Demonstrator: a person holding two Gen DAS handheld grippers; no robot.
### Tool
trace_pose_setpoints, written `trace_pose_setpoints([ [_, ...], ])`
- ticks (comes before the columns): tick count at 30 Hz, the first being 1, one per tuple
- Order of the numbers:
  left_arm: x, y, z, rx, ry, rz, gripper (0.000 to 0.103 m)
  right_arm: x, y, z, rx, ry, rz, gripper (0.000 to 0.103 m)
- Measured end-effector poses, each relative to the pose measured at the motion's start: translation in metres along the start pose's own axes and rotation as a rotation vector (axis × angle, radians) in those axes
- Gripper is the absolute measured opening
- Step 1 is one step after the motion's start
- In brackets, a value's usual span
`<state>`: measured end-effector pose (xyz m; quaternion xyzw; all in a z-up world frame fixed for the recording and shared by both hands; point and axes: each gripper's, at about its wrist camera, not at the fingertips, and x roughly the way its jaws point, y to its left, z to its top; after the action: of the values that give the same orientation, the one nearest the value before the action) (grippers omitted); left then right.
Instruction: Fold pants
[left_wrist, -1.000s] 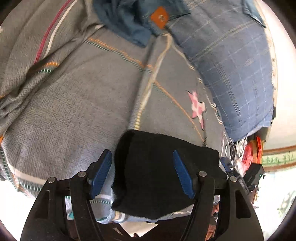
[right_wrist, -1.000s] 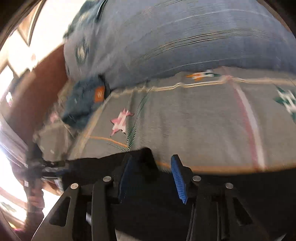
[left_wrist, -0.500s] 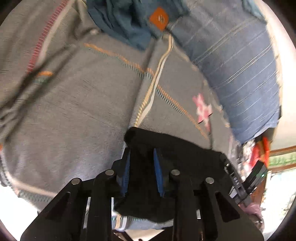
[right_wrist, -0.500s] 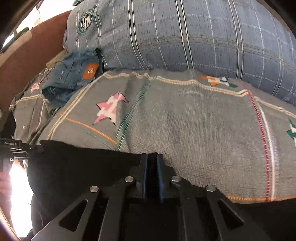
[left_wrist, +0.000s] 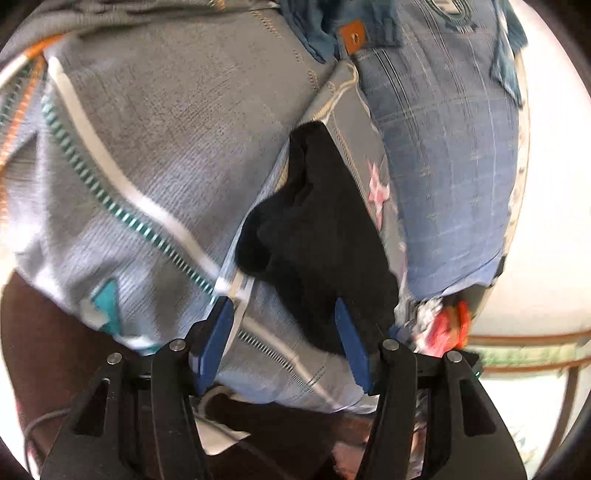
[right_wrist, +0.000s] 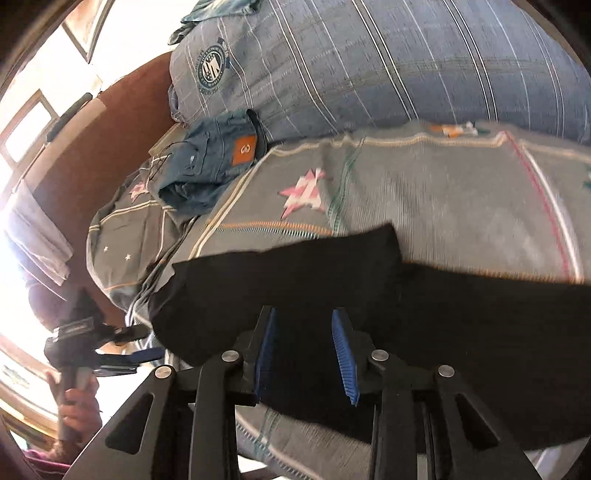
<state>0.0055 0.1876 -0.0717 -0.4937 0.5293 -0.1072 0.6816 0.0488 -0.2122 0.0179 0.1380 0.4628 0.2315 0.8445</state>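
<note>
1. The black pants (right_wrist: 295, 288) lie flat on a grey patterned blanket (right_wrist: 443, 206), directly ahead of and under the right gripper (right_wrist: 304, 354). In the right wrist view their long axis runs across the frame from left to right, with a squared end at the left, toward the left gripper (right_wrist: 122, 347).
2. In the left wrist view the pants (left_wrist: 321, 236) run away from the left gripper (left_wrist: 284, 339), slanting up from its right finger toward the far fabrics, with a rounded bulge on their left side.
3. The right gripper's jaws are partly apart and opening; black cloth lies between and below the blue pads (right_wrist: 341, 354), which do not press on it.
4. The left gripper's jaws are roughly half apart and opening. The near end of the pants lies by the right pad (left_wrist: 351, 347); the left pad stands over bare blanket. No grip shows.
5. Beyond the pants, folded blue jeans (right_wrist: 210, 166) with an orange patch rest on the blanket.
6. Behind the jeans lies a blue checked cushion (right_wrist: 369, 62).
</note>
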Motion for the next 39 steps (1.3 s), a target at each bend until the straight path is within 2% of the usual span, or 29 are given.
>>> trace_pose_setpoints([
  [4,-0.003,-0.005,0.012,-0.011,-0.072,-0.005,0.055,-0.001,0.002,-0.012,0.022,0.036,0.043,0.033],
  [6,-0.003,-0.009,0.017,0.009,-0.092,0.0,0.053,0.003,0.009,-0.016,0.002,0.05,0.037,0.033],
  [9,0.004,-0.015,0.019,0.03,-0.062,0.015,0.03,0.009,0.019,-0.018,-0.022,0.06,0.043,0.033],
  [11,0.004,-0.016,0.019,0.053,-0.057,0.058,0.028,0.013,0.024,-0.018,-0.03,0.063,0.061,0.033],
  [14,0.004,-0.015,0.019,0.068,-0.058,0.084,0.027,0.019,0.029,-0.018,-0.045,0.077,0.065,0.033],
  [16,0.005,-0.018,0.017,0.103,-0.072,0.138,0.019,0.028,0.031,-0.02,-0.063,0.1,0.044,0.033],
  [18,0.006,-0.026,0.01,0.174,-0.079,0.24,0.016,0.036,0.034,-0.025,-0.095,0.107,0.033,0.028],
  [19,0.007,-0.033,0.003,0.239,-0.09,0.324,0.015,0.04,0.034,-0.027,-0.097,0.113,0.029,0.023],
  [21,0.01,-0.036,-0.003,0.294,-0.09,0.396,0.015,0.046,0.028,-0.033,-0.089,0.132,0.04,0.019],
  [22,0.011,-0.037,-0.005,0.306,-0.087,0.409,0.015,0.046,0.023,-0.035,-0.077,0.129,0.048,0.016],
  [24,0.002,-0.042,-0.008,0.329,-0.095,0.411,0.015,0.04,0.014,-0.033,-0.024,0.115,0.084,0.017],
  [25,-0.006,-0.047,-0.012,0.35,-0.111,0.418,0.015,0.034,0.011,-0.032,-0.006,0.105,0.097,0.023],
  [28,-0.036,-0.063,-0.022,0.428,-0.211,0.437,0.015,0.0,-0.003,-0.028,0.018,0.026,0.082,0.025],
  [29,-0.043,-0.068,-0.024,0.45,-0.23,0.425,0.018,-0.012,-0.01,-0.028,0.031,-0.002,0.067,0.028],
  [30,-0.046,-0.073,-0.024,0.462,-0.231,0.403,0.029,-0.024,-0.019,-0.029,0.049,-0.03,0.044,0.033],
  [31,-0.046,-0.077,-0.024,0.472,-0.221,0.375,0.045,-0.035,-0.029,-0.03,0.072,-0.058,0.012,0.038],
  [33,-0.034,-0.09,-0.027,0.492,-0.196,0.348,0.055,-0.063,-0.06,-0.036,0.147,-0.124,-0.069,0.038],
  [34,-0.024,-0.097,-0.029,0.509,-0.177,0.346,0.055,-0.075,-0.075,-0.04,0.184,-0.151,-0.099,0.038],
  [39,0.058,-0.142,-0.056,0.612,0.04,0.325,0.055,-0.143,-0.16,-0.076,0.412,-0.292,-0.279,0.04],
])
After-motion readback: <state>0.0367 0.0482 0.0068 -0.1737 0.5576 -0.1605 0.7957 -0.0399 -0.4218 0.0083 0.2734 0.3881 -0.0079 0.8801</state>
